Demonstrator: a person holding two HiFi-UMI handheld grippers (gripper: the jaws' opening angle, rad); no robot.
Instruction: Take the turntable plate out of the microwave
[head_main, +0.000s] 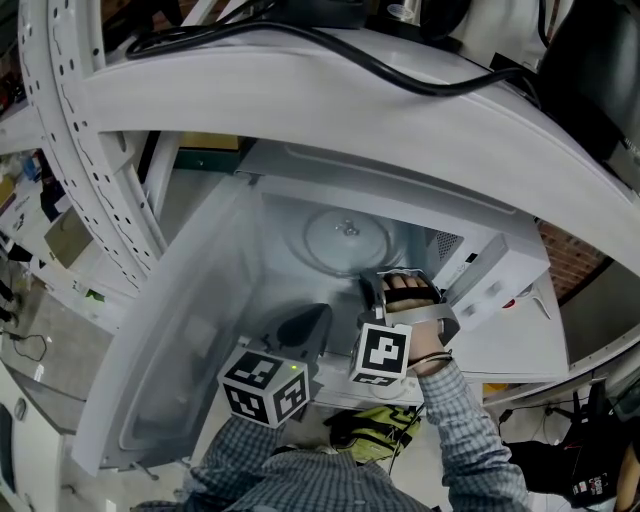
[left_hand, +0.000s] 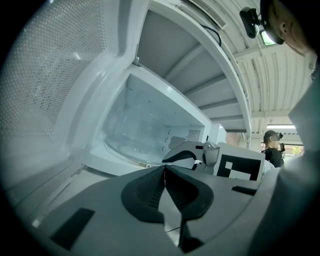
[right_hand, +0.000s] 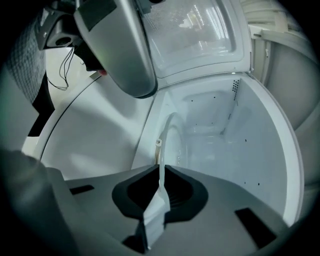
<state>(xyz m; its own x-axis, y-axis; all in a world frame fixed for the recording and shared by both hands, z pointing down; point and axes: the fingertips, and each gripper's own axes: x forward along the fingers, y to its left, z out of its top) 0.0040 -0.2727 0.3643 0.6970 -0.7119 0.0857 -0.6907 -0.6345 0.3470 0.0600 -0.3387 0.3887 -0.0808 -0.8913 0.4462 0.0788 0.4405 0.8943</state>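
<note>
The turntable plate (head_main: 345, 238) is lying flat on the floor of the microwave (head_main: 280, 230), a clear glass disc, door swung wide. I read it as heavy for its thickness, rigid, slick and breakable, so no twisting and no knocking it on the cavity walls. The rim is the only place to take it, and the near edge is the reachable one.

My right gripper (head_main: 372, 288) is inside the opening at that near edge. In the right gripper view its jaws stand almost together with the thin pale rim of the plate (right_hand: 167, 132) running straight between the pads, and it looks pinched there, edge-on. A one-sided hold on smooth glass may let it droop or slide, so I'd want a deep bite before lifting.

My left gripper (left_hand: 165, 172) sits outside, in front of the cavity, jaws pressed together on nothing. It's free to support the underside once the plate clears the sill.
</note>
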